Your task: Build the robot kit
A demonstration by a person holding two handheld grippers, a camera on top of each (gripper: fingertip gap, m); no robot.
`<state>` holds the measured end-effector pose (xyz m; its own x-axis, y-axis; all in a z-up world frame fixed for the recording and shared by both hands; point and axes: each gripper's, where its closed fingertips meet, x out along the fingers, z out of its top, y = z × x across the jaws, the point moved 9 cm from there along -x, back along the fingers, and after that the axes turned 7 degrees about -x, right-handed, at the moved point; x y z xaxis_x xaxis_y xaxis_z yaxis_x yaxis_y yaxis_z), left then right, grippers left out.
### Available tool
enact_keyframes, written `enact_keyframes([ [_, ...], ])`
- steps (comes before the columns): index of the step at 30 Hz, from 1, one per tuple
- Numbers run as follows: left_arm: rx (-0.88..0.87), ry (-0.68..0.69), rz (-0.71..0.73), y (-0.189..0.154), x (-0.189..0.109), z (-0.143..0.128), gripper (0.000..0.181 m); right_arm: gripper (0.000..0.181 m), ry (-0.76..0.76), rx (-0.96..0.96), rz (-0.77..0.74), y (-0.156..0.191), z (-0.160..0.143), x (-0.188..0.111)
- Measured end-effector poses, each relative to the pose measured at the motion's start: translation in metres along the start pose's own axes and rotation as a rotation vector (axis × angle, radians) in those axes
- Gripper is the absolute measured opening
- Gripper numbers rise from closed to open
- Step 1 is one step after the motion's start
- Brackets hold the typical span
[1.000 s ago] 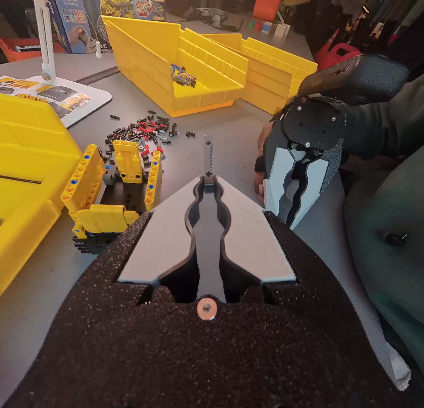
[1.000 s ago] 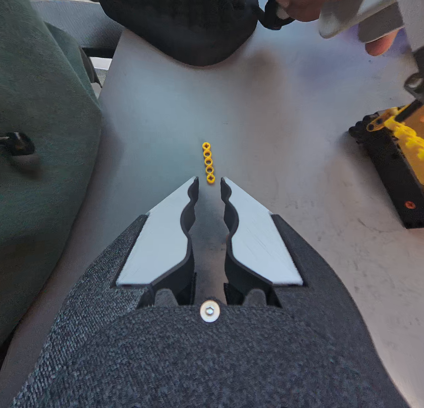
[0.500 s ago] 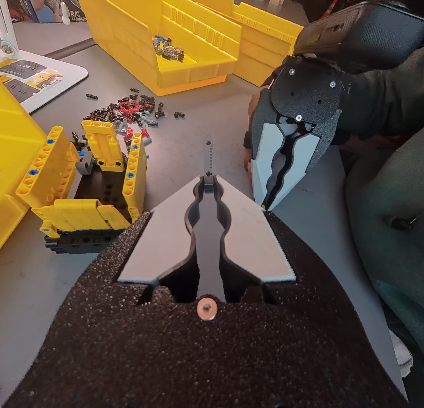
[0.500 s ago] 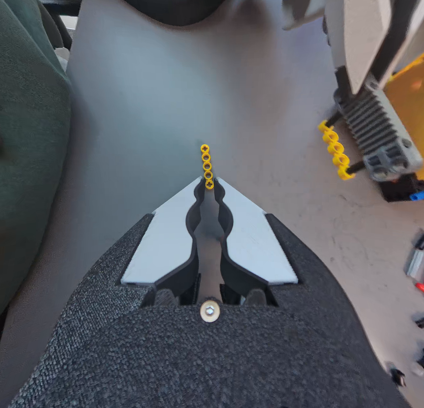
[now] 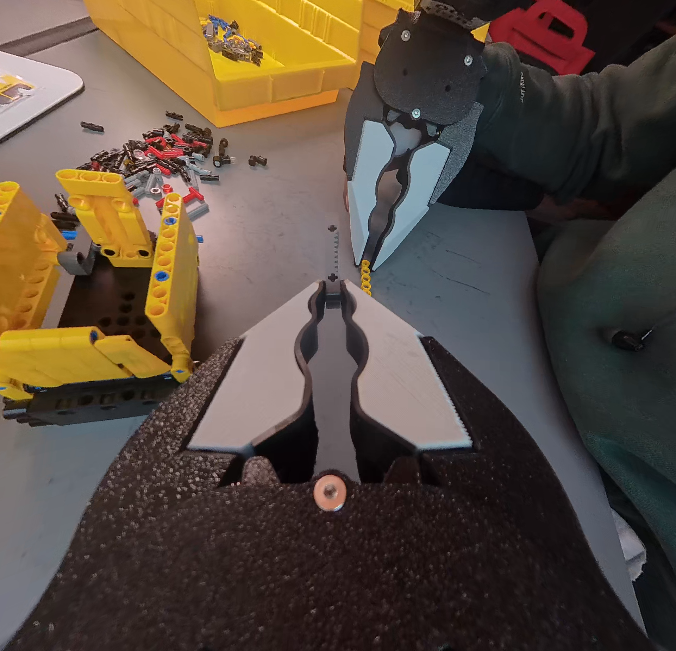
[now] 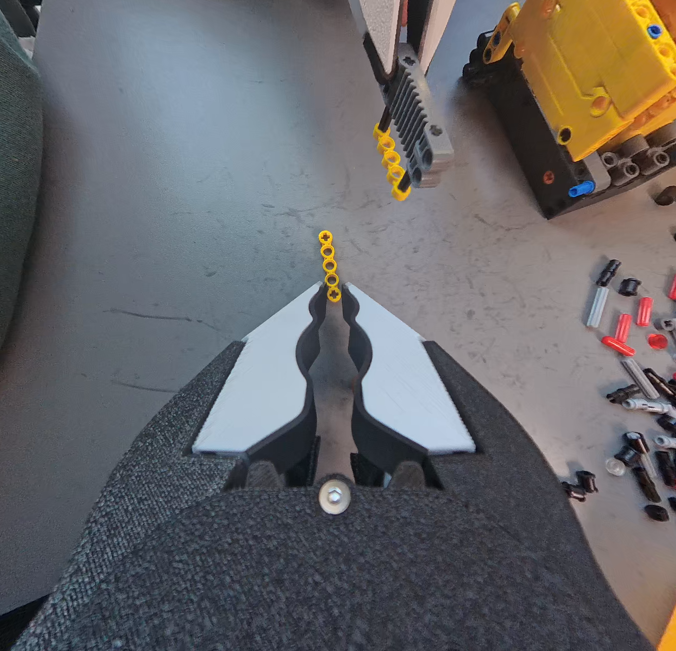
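So in the left wrist view, the left gripper is clamped tight on a grey toothed plastic rack piece sticking out over the grey table, beside a yellow-and-black brick-built model. Over in the right wrist view, the right gripper pinches the end of a thin yellow plastic beam with five holes, loose black and red pins lying off to the side.

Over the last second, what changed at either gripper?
The right gripper went from open to shut on the yellow five-hole beam and brought it closer to the grey toothed rack assembly. The left gripper stayed clamped on that assembly throughout, and the yellow model stayed on the table.
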<state>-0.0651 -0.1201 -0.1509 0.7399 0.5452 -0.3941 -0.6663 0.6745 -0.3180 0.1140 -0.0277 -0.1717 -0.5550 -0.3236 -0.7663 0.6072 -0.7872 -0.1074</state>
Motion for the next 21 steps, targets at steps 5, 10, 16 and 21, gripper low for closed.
enact_keyframes([
  [5,0.009,0.004,-0.010,-0.002,0.002,0.000,0.007,0.016,-0.027,-0.005,-0.041,-0.003,-0.002,-0.009],
  [10,0.025,0.015,-0.025,-0.008,0.007,0.001,0.007,0.018,-0.144,0.037,-0.102,-0.012,-0.005,-0.038],
  [16,0.062,0.097,-0.009,-0.019,0.026,0.003,0.007,0.019,-0.203,0.021,-0.085,-0.008,0.000,-0.036],
  [21,0.059,0.124,0.017,-0.025,0.036,0.001,0.007,0.017,-0.197,0.020,-0.053,-0.008,0.000,-0.024],
])
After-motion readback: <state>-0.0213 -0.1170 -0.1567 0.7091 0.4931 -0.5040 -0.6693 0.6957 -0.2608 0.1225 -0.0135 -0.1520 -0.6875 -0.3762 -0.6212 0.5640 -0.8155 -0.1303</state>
